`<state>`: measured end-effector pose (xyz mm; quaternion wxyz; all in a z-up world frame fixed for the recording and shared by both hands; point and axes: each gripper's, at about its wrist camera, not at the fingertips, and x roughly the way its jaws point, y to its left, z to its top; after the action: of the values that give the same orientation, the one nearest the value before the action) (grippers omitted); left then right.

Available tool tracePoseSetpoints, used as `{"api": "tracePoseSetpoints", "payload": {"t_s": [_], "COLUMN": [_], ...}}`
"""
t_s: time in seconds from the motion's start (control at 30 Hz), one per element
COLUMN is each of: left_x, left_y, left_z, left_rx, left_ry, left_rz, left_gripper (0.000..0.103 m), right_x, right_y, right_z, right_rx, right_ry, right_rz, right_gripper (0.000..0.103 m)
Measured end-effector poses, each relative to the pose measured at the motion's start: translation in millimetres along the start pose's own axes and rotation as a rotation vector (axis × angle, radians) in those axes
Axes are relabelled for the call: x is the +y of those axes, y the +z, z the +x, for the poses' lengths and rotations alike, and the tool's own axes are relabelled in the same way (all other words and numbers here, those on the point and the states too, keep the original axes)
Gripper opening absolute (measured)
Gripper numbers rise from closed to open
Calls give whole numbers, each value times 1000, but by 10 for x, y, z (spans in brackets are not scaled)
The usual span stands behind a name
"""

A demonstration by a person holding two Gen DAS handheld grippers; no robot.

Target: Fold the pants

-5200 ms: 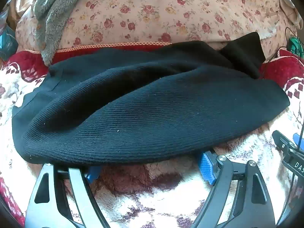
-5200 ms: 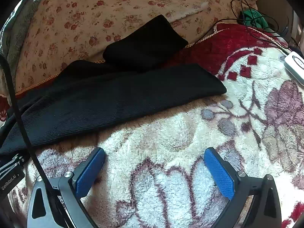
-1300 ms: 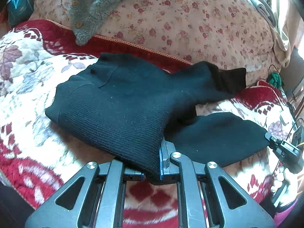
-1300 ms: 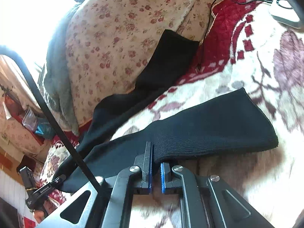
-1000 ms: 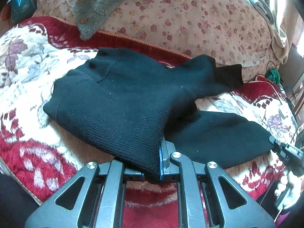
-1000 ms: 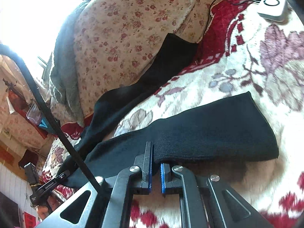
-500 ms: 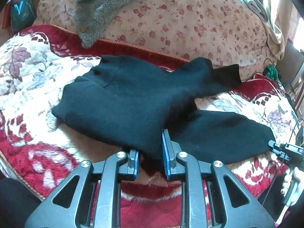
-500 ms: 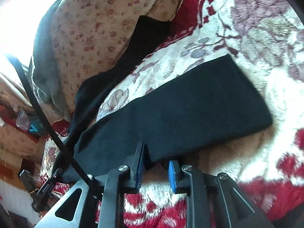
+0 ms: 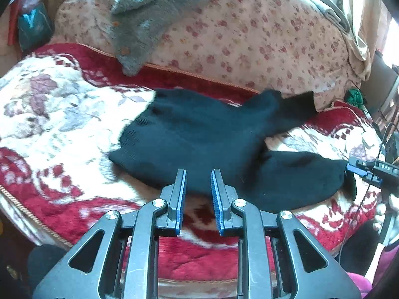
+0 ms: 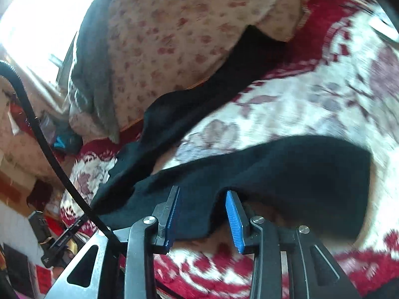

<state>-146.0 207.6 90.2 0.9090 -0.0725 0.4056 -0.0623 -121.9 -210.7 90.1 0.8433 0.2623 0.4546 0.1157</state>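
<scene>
The black ribbed pants lie spread on the floral blanket, one leg toward the pillow, the other folded to the right. My left gripper hangs just before the pants' near edge, jaws a little apart with nothing between them. In the right wrist view the pants lie blurred, and a flap of their edge sits between the pads of my right gripper. Those jaws are opening; the cloth rests by the left pad, clear of the right one. The right gripper also shows at the pants' right end.
A flowered quilt is piled along the back with a grey fleece garment draped over it. The bed's near edge drops off at the lower left. A black cable crosses the right wrist view. A person's hand is at the far right.
Both grippers were shut on the pants' near edge; both have let go and pulled back and up. The pants now lie flat on the blanket, farther from the left gripper.
</scene>
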Motion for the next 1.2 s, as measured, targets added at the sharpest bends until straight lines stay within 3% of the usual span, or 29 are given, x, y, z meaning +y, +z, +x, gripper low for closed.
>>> {"api": "tracePoseSetpoints", "payload": {"t_s": [0.1,0.2,0.23,0.5,0.63,0.7,0.97,1.2], "left_x": [226,462,537,700,762,826,923,876], "left_y": [89,229,288,709,875,955,1273,1322], "left_z": [-77,-34,1,698,1063,1200,1617,1980], "left_rx": [-25,-45,-53,61,115,149,267,344], "left_ry": [38,45,25,-61,-70,-68,-185,-172], "left_rz": [-27,-82,-108,-101,-75,-77,-56,-3], "left_gripper": [24,54,56,56,56,56,56,56], "right_x": [176,323,367,706,796,801,789,827], "right_y": [48,118,133,328,487,563,715,755], "right_z": [69,195,243,966,1291,1429,1911,2080], "right_rx": [19,39,47,134,148,159,216,227], "right_ry": [56,104,111,192,206,208,199,199], "right_rz": [-43,-63,-67,-81,-67,-47,-1,-1], "right_gripper": [35,35,35,36,37,42,44,47]}}
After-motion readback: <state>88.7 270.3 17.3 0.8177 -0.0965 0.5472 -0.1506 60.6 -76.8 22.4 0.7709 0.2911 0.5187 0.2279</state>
